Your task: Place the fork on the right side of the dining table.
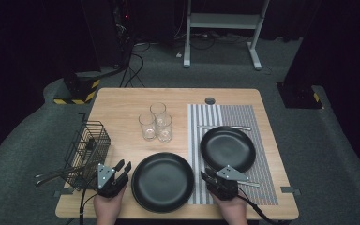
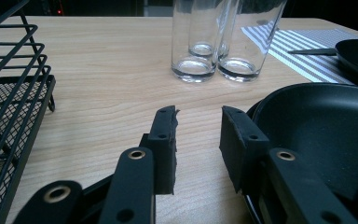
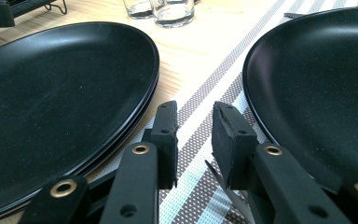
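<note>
My left gripper rests on the wooden table near its front edge, open, with bare wood between its jaws. Just to its right lies a black plate, which by its double rim seems to be two stacked. On the striped placemat my right gripper is open with nothing in it, in the gap between that plate and a second black plate.
A black wire basket at the left edge holds cutlery that sticks out leftward. Three clear glasses stand mid-table. One utensil lies behind the far plate, another beside my right gripper.
</note>
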### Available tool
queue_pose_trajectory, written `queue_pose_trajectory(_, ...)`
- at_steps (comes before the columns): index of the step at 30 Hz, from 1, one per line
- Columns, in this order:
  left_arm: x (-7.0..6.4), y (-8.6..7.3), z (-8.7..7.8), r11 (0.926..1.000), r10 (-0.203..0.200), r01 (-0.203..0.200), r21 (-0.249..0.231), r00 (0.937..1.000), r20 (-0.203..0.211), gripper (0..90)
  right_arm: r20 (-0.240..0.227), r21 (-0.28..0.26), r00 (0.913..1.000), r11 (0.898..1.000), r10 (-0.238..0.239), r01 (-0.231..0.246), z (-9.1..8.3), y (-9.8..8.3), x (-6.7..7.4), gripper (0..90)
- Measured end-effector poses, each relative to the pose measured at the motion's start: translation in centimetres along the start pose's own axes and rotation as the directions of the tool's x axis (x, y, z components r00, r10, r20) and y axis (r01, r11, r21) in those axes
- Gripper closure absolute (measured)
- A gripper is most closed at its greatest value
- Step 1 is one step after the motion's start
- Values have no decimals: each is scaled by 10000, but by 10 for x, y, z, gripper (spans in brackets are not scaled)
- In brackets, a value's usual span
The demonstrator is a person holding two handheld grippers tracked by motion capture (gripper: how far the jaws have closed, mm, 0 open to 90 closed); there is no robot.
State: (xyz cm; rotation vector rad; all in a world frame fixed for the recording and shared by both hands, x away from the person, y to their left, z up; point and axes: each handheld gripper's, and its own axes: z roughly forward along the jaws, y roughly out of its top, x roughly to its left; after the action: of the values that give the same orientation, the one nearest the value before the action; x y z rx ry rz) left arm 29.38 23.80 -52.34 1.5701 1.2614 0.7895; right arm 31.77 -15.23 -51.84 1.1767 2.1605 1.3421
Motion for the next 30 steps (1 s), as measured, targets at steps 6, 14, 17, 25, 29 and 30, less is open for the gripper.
queue_pose_trajectory(6,0,0,0,10000,0,0,2,10000,2,662,-22,-23,10000,10000,-2,2,-2,-1,1,707)
queue_pose_trajectory(14,0,0,0,10000,3,-3,-5,10000,-5,663,-55,-54,10000,10000,-3,2,-4,-3,2,707)
queue_pose_trajectory(17,0,0,0,10000,4,-4,-6,10000,-6,663,-54,-83,10000,10000,0,0,-5,-3,2,707)
queue_pose_trajectory(25,-1,0,0,10000,0,0,-9,10000,-7,663,-79,-89,10000,10000,-15,14,-5,-4,3,706)
queue_pose_trajectory(29,-1,0,0,10000,17,-17,-14,10000,-7,663,-81,-114,10000,9999,-23,22,-6,-5,3,707)
queue_pose_trajectory(30,-1,0,0,10000,16,-16,-14,10000,-8,663,-90,-116,10000,9999,-8,7,-6,-5,3,707)
